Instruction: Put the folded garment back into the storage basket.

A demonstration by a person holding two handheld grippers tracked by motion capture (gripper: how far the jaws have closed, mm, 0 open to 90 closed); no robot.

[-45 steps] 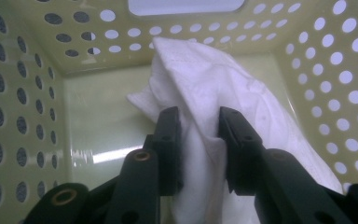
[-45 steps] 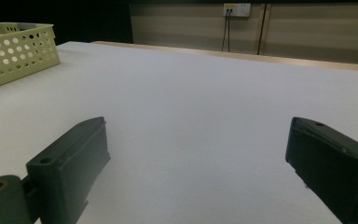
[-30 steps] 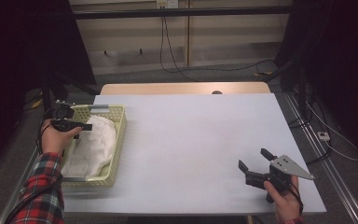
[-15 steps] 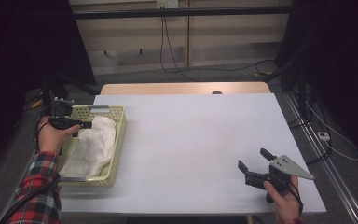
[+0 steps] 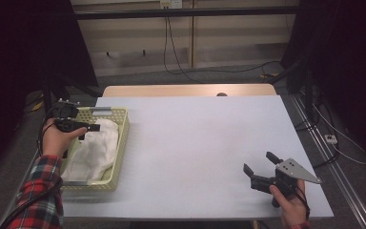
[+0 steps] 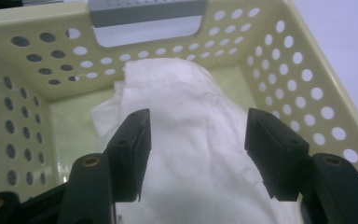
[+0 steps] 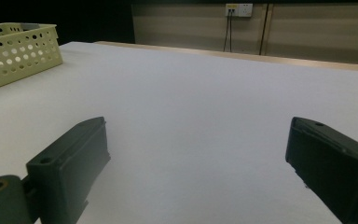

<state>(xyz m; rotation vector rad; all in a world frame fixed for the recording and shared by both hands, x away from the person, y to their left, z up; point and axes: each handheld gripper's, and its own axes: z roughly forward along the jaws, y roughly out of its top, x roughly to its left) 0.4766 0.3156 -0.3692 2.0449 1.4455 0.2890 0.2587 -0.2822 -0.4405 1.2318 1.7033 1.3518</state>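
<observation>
A white cloth (image 5: 95, 148) lies crumpled in a pale yellow perforated basket (image 5: 124, 129) at the table's left side. My left gripper (image 5: 89, 130) hovers over the far end of the basket. Its jaws have just been opening. In the left gripper view the left gripper (image 6: 196, 135) stands open, with the cloth (image 6: 196, 93) lying between and beyond the black pads (image 6: 130, 144), which do not press on it. My right gripper (image 5: 258, 162) is open near the table's front right, and nothing lies between the jaws of the right gripper (image 7: 198, 154).
The white table (image 5: 195, 143) stretches between the two hands. The basket (image 7: 23, 51) has a grey handle (image 6: 144, 10) at its far end. Cables run over the floor behind the table, and a metal rail runs along the right side.
The left gripper's jaws stand wider apart over the cloth, and that hand has shifted only slightly. The right gripper has kept still.
</observation>
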